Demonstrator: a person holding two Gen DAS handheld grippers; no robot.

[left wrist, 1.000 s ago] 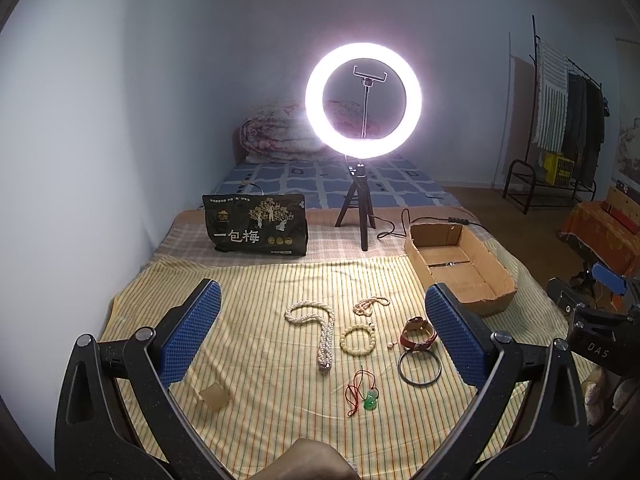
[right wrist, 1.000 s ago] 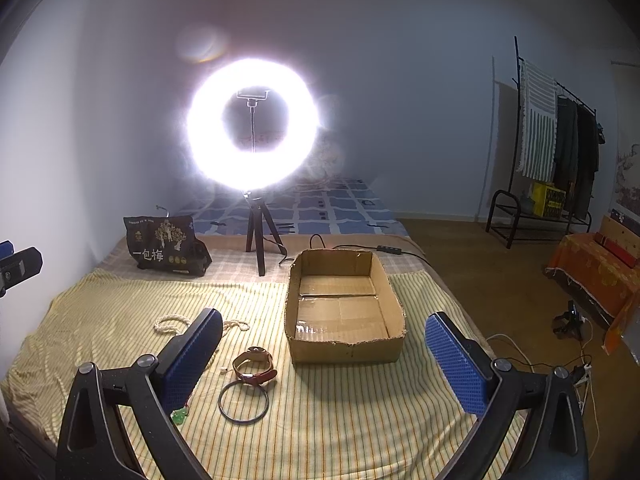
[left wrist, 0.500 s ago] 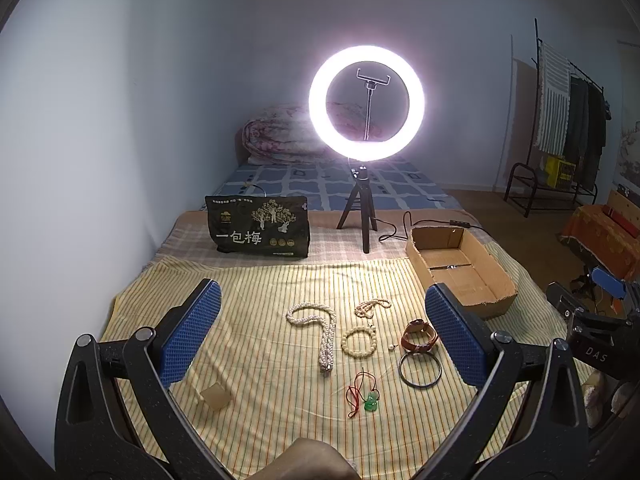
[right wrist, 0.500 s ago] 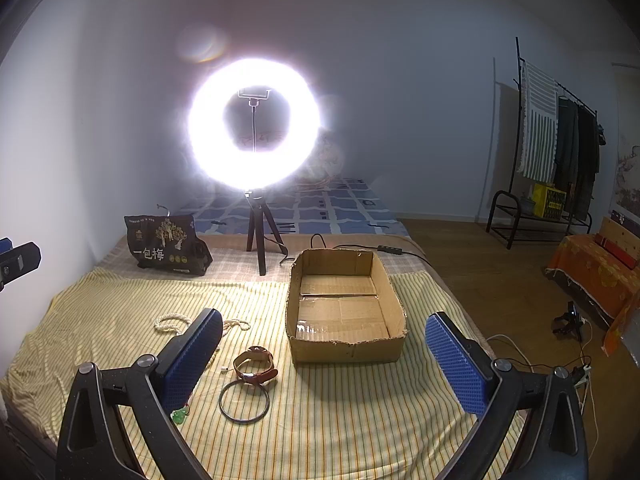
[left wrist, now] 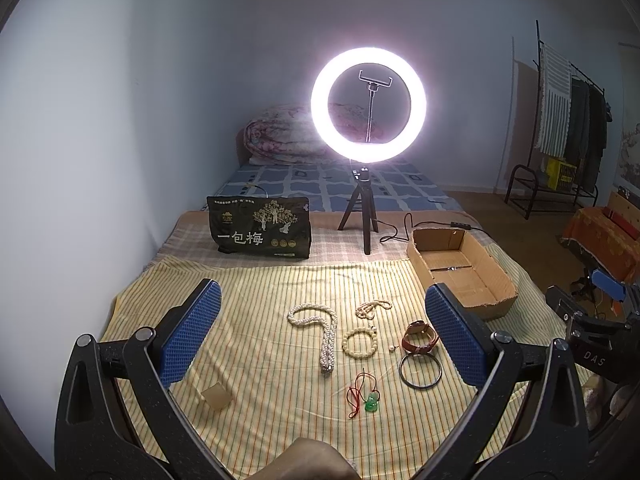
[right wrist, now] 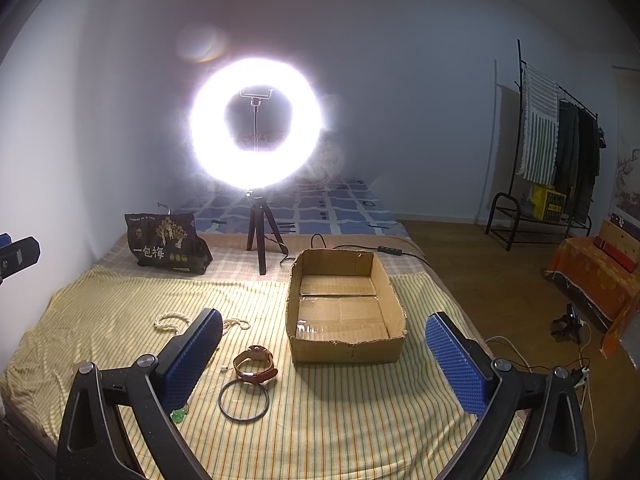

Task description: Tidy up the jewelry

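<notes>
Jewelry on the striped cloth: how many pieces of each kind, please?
Necklaces: 2, the long pearl necklace and the small bead necklace
Bead bracelet: 1
Watch: 1
Bangle: 1
Green pendant: 1
Total: 6

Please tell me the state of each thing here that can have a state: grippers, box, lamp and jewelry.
Left gripper: jaws open, empty.
Right gripper: jaws open, empty.
Box: open, empty.
Ring light: on.
Watch: strap looped, on the cloth.
Bangle: lying flat.
Pearl necklace: laid out loose.
Bead bracelet: flat on the cloth.
Green pendant: cord loose.
</notes>
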